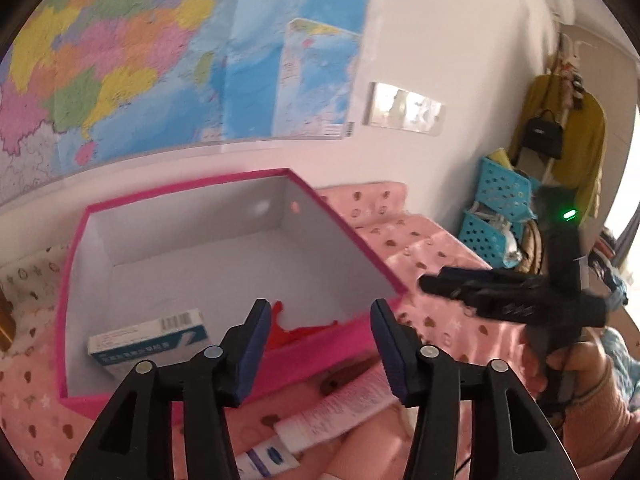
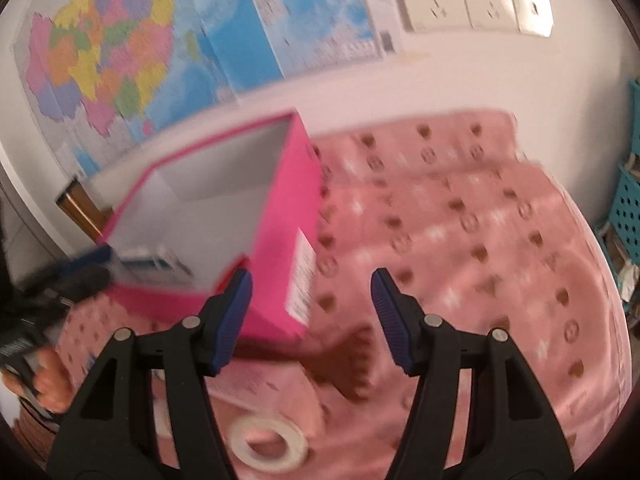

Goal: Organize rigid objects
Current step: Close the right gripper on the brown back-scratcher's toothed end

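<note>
Both hand-held grippers point(image 1: 320, 344) point(image 2: 312, 320) spread, empty; rectangular pink cardboard box point(image 1: 352, 232).

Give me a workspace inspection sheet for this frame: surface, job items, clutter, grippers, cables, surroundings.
Surface: pink patterned blanket.
Job's things: open pink box holding a medicine carton and a red item; white tube, tape roll and brown comb outside on the blanket.
Clutter: nothing seen.
Grippers: left gripper open, empty; right gripper open, empty.
Cables: nothing seen.
Surroundings: wall map, wall sockets, blue baskets.
</note>
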A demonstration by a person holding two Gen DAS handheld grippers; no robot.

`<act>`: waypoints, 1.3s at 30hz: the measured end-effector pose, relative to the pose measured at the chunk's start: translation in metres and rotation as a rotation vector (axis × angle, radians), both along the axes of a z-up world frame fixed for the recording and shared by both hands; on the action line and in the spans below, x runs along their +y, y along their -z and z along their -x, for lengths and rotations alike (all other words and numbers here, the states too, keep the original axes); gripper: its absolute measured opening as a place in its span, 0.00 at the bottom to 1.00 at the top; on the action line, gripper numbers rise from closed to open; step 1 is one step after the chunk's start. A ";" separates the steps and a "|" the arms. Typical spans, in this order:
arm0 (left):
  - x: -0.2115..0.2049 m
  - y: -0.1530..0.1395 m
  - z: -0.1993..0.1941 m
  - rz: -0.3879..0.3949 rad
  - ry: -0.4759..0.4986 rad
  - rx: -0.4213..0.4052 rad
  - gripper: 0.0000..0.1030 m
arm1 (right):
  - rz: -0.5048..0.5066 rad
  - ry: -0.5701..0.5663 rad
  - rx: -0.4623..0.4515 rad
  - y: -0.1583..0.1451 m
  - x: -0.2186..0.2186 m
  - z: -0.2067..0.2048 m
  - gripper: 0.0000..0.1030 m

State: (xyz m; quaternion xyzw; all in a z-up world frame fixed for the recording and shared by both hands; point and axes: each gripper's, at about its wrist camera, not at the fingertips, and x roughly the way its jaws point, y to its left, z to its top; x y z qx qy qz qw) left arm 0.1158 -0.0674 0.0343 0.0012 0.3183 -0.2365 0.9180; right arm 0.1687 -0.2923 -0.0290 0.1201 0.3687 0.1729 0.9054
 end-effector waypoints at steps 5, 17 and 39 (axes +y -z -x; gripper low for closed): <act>-0.016 0.008 0.016 -0.026 0.057 -0.001 0.53 | -0.009 0.009 0.110 0.042 -0.013 0.004 0.59; -0.030 0.066 -0.004 -0.008 0.066 0.230 0.54 | -0.047 -0.024 0.196 0.076 -0.010 -0.006 0.40; -0.024 0.104 -0.024 0.007 0.047 0.409 0.64 | -0.141 -0.050 0.200 0.081 -0.017 -0.007 0.25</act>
